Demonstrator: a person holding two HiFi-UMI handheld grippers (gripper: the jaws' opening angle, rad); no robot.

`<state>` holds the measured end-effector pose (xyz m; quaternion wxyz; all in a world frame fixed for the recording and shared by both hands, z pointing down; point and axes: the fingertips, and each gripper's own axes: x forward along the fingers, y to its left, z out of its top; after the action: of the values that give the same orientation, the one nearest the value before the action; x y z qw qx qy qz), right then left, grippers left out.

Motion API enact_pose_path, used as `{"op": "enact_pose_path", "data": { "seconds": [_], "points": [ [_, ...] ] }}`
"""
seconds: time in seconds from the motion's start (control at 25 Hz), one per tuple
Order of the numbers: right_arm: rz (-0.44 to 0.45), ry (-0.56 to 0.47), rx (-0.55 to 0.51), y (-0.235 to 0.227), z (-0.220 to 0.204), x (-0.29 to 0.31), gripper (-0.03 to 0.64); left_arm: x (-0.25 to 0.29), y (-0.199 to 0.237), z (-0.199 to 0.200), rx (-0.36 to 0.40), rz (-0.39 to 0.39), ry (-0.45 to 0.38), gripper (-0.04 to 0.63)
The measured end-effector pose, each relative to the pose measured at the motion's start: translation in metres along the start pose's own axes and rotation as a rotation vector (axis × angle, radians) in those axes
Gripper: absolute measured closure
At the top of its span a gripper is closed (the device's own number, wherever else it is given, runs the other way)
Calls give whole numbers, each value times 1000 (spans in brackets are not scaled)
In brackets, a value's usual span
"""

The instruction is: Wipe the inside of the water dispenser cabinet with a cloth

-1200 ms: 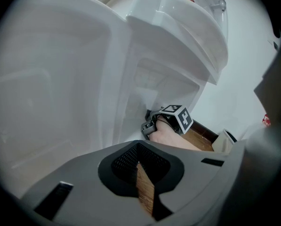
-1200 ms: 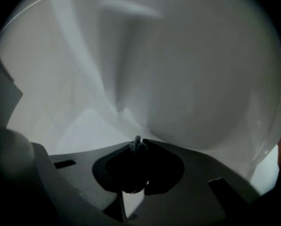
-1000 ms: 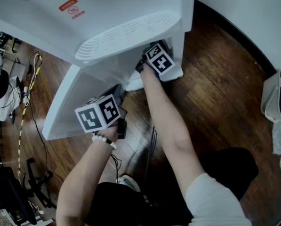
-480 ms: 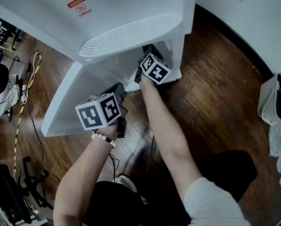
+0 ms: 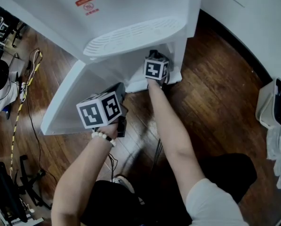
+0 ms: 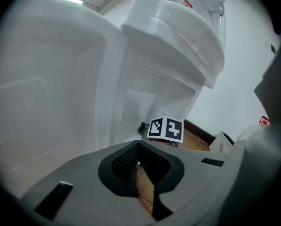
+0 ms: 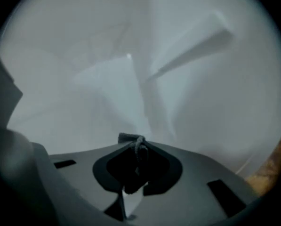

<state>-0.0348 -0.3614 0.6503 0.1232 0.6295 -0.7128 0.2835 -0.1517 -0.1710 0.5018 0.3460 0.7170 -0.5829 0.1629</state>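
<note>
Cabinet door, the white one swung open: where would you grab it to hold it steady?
The cabinet door stands upright, swung wide open; its broad flat face gives jaws nothing to pinch. Probably best: straddle its thin top edge from above, near the free end.

The dark wooden floor [image 5: 215, 93] carries the white water dispenser [image 5: 131, 13], which stands close to the dark skirting [image 5: 234, 36] at the foot of the wall, with its cabinet door [image 5: 65, 102] swung open over the boards. To the left of the water dispenser, thin cables [image 5: 25, 107], one striped yellow and black, trail across the planks, and farther out on that side a black stand [image 5: 29, 185] rests on them. Well apart to the right of the water dispenser a white bin [image 5: 272, 102] sits on the floor, and in front of the dispenser a pale shoe [image 5: 124, 181] is planted on the wood.
</note>
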Motion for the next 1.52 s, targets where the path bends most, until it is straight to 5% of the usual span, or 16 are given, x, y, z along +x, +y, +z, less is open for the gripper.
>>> {"op": "enact_pose_path", "data": {
  "seconds": [0.24,0.44,0.8,1.36,1.52],
  "points": [
    [0,88,-228,4,-14,-9,497,7,-5,-4,4,-17,11,600],
    [49,144,-331,12,-19,-9,581,10,-4,-5,0,-21,14,600],
    [-123,89,-328,-4,12,19,581,10,6,-11,-10,-12,32,600],
    [328,142,-415,123,-23,29,583,6,20,-12,-25,5,32,600],
    [313,144,-416,123,-23,29,583,5,22,-11,-27,8,29,600]
  ]
}}
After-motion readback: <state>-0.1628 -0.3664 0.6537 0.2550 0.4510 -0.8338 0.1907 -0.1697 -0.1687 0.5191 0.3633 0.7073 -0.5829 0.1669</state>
